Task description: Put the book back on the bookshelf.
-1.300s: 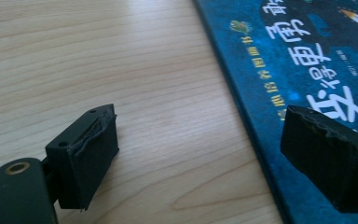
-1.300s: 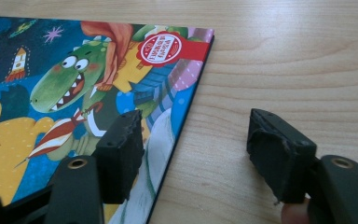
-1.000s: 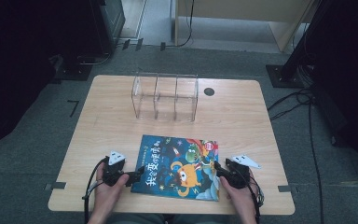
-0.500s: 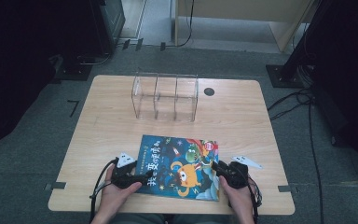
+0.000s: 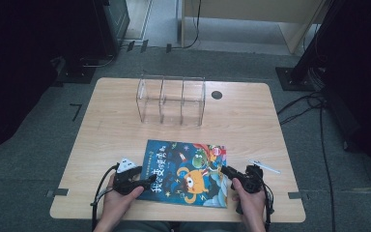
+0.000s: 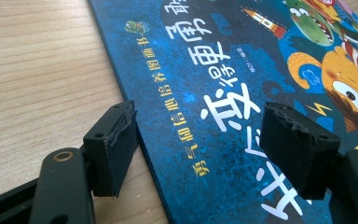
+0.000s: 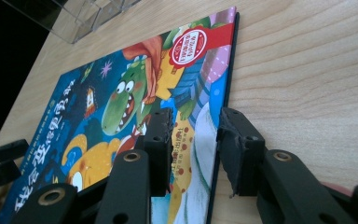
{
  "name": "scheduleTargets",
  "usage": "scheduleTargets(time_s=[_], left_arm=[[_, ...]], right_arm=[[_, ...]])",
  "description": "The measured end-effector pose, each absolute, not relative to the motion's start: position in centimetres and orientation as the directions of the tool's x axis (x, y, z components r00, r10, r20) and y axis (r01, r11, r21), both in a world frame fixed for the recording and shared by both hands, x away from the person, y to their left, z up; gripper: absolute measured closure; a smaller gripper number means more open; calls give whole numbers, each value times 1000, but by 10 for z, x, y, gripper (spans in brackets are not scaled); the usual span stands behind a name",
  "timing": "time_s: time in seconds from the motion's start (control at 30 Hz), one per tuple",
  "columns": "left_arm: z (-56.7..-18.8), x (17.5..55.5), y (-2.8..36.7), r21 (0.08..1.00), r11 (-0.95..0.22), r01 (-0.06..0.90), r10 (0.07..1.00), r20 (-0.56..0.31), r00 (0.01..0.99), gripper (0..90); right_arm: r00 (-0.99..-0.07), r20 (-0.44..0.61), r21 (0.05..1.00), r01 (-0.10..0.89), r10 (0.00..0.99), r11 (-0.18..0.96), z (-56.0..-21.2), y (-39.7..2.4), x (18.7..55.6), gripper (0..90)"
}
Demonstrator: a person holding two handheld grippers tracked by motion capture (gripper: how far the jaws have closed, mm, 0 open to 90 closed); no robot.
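Note:
A picture book (image 5: 186,171) with a dark blue cover, an orange monster and a green dinosaur lies flat near the table's front edge. My left gripper (image 5: 149,180) is open at the book's left edge. In the left gripper view (image 6: 198,144) one jaw is over bare wood and the other over the cover (image 6: 205,70). My right gripper (image 5: 224,170) is open at the book's right edge. In the right gripper view (image 7: 195,140) its jaws straddle that edge, one over the cover (image 7: 121,102), one over the table.
A clear acrylic organiser (image 5: 171,99) with three compartments stands upright at the back middle of the wooden table (image 5: 111,130). A black round grommet (image 5: 216,94) sits to its right. Cables trail on the floor at the right.
Both grippers have moved inward to the book's side edges, the left one reaching its tips over the left edge. The book has stayed flat in place.

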State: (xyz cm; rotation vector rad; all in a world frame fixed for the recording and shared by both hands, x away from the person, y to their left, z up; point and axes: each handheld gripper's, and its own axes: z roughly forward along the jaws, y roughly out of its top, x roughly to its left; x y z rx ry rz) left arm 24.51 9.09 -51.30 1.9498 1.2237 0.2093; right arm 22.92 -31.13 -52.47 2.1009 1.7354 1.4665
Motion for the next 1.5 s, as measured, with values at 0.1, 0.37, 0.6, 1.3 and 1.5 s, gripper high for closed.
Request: scheduleTargets(time_s=[0.1, 0.37, 0.6, 1.3, 1.5], left_arm=[[-513, 245, 91, 703, -205, 681, 813, -265, 518, 282], [-514, 246, 91, 703, -196, 684, 797, -293, 529, 268], [-514, 245, 90, 703, -205, 680, 786, -296, 543, 250], [-515, 254, 82, 699, -147, 700, 794, -339, 505, 249], [-515, 253, 80, 705, -157, 692, 798, -323, 509, 248]], right_arm=[[-84, 623, 563, 739, 778, -371, -525, -313, 230, 668], [-136, 646, 594, 708, 751, -382, -519, -318, 225, 745], [-158, 623, 617, 702, 766, -357, -512, -311, 225, 678], [-5, 706, 496, 717, 709, -490, -529, -330, 253, 596], [-12, 740, 500, 678, 672, -539, -534, -328, 258, 543]])
